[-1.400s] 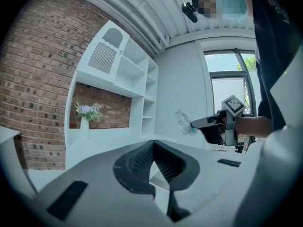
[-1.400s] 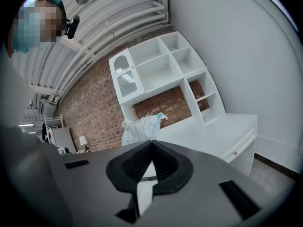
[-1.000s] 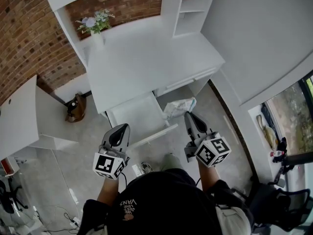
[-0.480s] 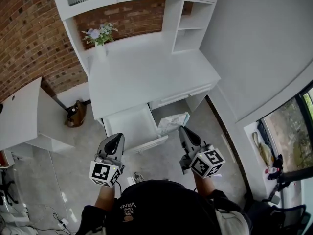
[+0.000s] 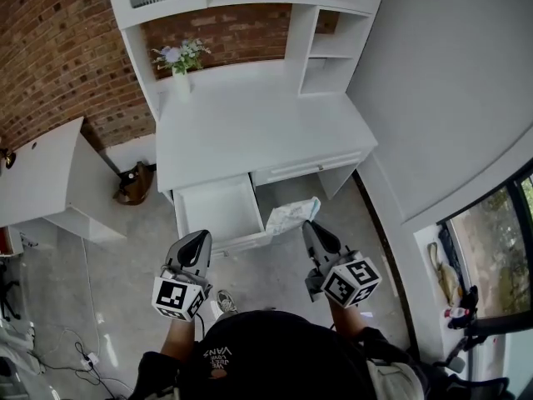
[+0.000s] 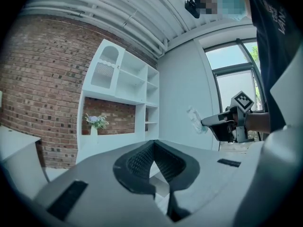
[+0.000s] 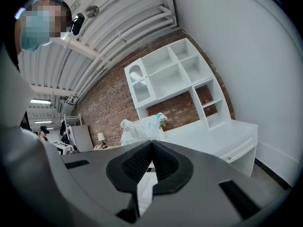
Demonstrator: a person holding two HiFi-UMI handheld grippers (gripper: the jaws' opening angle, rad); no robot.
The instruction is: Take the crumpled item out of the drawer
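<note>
**Item out, held beside the open drawer**

The right gripper (image 5: pixel 309 226) has its jaws closed on the crumpled item (image 5: pixel 291 216), a pale wad of paper or film. In the head view the item hangs at 3 o'clock of the drawer (image 5: pixel 216 211), clear of its side and above the floor (image 5: pixel 275 261). The drawer stands pulled out under the tabletop (image 5: pixel 250 132) and looks bare. The left gripper (image 5: pixel 200 239) hovers at 6 o'clock of the drawer, its jaws shut together on nothing.

The risk I see is the grip. The jaws seem to pinch only one edge of a light, limp wad, so a quick swing could shake it loose onto the floor. The open drawer front also sits close to both grippers and could be knocked.

Only the head view shows the drawer and the item's place beside it. The right gripper view shows the wad bunched just beyond the jaw tips, at 11 o'clock, but hides the drawer. The left gripper view catches the item from the side, sticking out past the right gripper's tips.
</note>
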